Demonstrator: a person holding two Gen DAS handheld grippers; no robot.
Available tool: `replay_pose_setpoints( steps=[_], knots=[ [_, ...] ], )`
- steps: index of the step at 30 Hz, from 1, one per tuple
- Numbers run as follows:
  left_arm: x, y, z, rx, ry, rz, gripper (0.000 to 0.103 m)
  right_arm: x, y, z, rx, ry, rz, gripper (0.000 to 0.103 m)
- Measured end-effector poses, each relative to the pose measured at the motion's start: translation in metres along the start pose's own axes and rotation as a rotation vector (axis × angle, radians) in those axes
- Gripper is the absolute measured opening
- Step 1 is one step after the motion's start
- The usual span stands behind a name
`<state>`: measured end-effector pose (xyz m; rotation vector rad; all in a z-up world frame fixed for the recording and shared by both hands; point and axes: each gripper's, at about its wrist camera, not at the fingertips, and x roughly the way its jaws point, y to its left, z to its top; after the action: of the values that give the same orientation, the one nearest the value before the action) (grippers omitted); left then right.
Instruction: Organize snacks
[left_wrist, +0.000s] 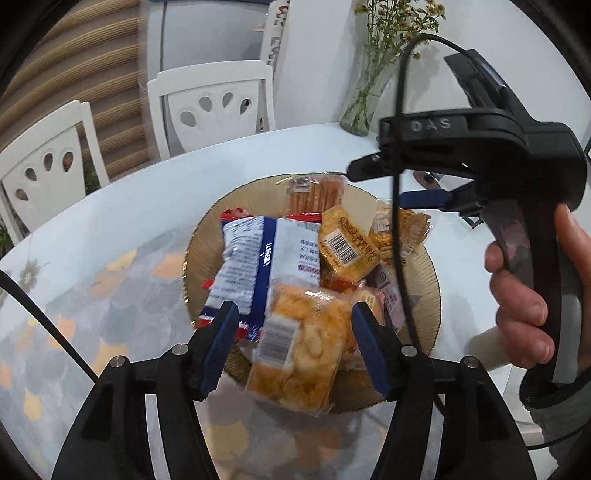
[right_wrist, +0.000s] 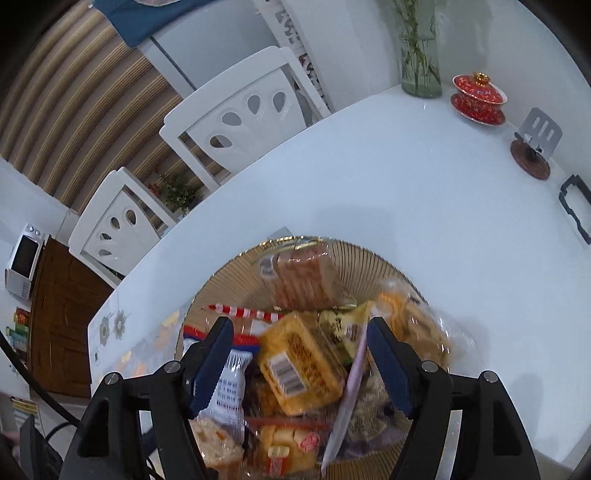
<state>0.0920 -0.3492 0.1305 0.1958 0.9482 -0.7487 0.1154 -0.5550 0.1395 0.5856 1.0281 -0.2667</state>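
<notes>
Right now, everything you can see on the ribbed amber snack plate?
The plate is round, amber-brown and translucent like glass, with fine radial ribs out to a thin rim. It sits flat on the white table, partly over the leaf-patterned area. Wrapped snacks are heaped on it: a white-and-blue packet, a yellow barcode packet and a clear-wrapped orange rice cracker overhanging the near rim. Both tongs hover above it; neither visibly touches it.

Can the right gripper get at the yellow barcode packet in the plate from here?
Probably yes. The right gripper stands open directly over the yellow packet, which lies on top of the pile in the plate with nothing covering it; neighbouring packets crowd its sides.
</notes>
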Motion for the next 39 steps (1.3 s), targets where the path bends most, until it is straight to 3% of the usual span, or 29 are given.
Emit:
replay_pose_setpoints(
  steps=[8, 15, 19, 21, 28, 35, 39],
  knots=[
    [-0.028, 0.014, -0.016, -0.019, -0.03, 0.003, 0.061, -0.026, 0.02, -0.023, -0.043, -0.036, -0.003, 0.072],
    [-0.057, 0.045, -0.037, -0.074, -0.025, 0.059, 0.061, -0.043, 0.047, -0.049, -0.07, -0.05, 0.021, 0.072],
    [-0.072, 0.066, -0.055, -0.129, -0.001, 0.098, 0.071, -0.046, 0.067, -0.068, -0.086, -0.036, 0.046, 0.073],
    [-0.079, 0.076, -0.066, -0.146, 0.026, 0.098, 0.071, -0.048, 0.079, -0.08, -0.101, -0.027, 0.056, 0.072],
    [-0.099, 0.107, -0.106, -0.206, 0.08, 0.198, 0.071, -0.045, 0.122, -0.122, -0.18, 0.024, 0.081, 0.072],
    [-0.124, 0.131, -0.138, -0.266, 0.059, 0.305, 0.071, -0.03, 0.153, -0.174, -0.271, 0.089, 0.073, 0.072],
    [-0.124, 0.144, -0.155, -0.276, 0.07, 0.376, 0.079, -0.017, 0.163, -0.202, -0.318, 0.134, 0.048, 0.072]
  ],
)
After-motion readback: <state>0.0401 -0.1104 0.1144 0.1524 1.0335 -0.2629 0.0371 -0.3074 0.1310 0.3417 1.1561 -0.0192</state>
